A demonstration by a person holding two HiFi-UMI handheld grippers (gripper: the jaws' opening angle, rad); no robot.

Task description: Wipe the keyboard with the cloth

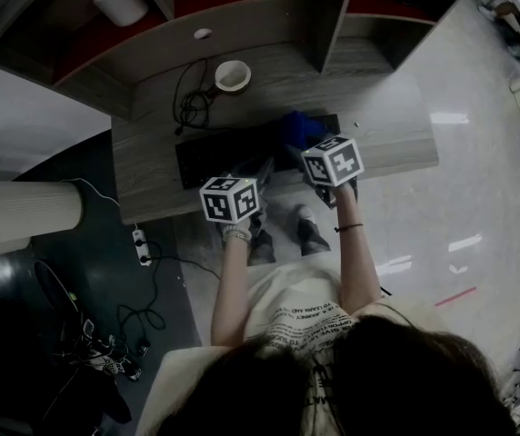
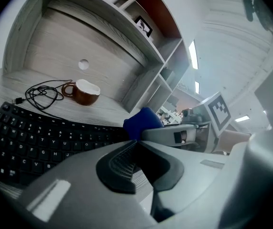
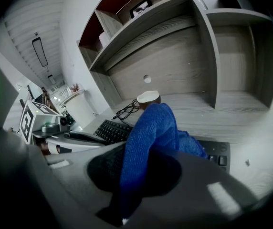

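The keyboard (image 1: 210, 157) lies black along the front of the grey counter (image 1: 387, 107) in the head view, with a mug (image 1: 233, 76) and a loose cable (image 1: 192, 103) behind it, nearer the shelves. We see the blue cloth (image 1: 301, 130) bunched over the keyboard's right part, at the tip of the right gripper (image 1: 304, 155). The left gripper (image 1: 258, 173) sits just beside it, over the keyboard's front edge. In the left gripper view the jaws meet at their tips with nothing between them, so we read this gripper as closed and empty. The keys spread out to its left, and the cloth shows just past its tip. In the right gripper view the jaws are clamped on the cloth, and a fold rises between them, hiding the keys beneath; whether it presses on them we cannot tell. We judge the wiping step to be in hand at the keyboard's right part. The next move, as we see it, calls for drawing the cloth leftward across the keys under light pressure, with the left gripper kept out of its path.
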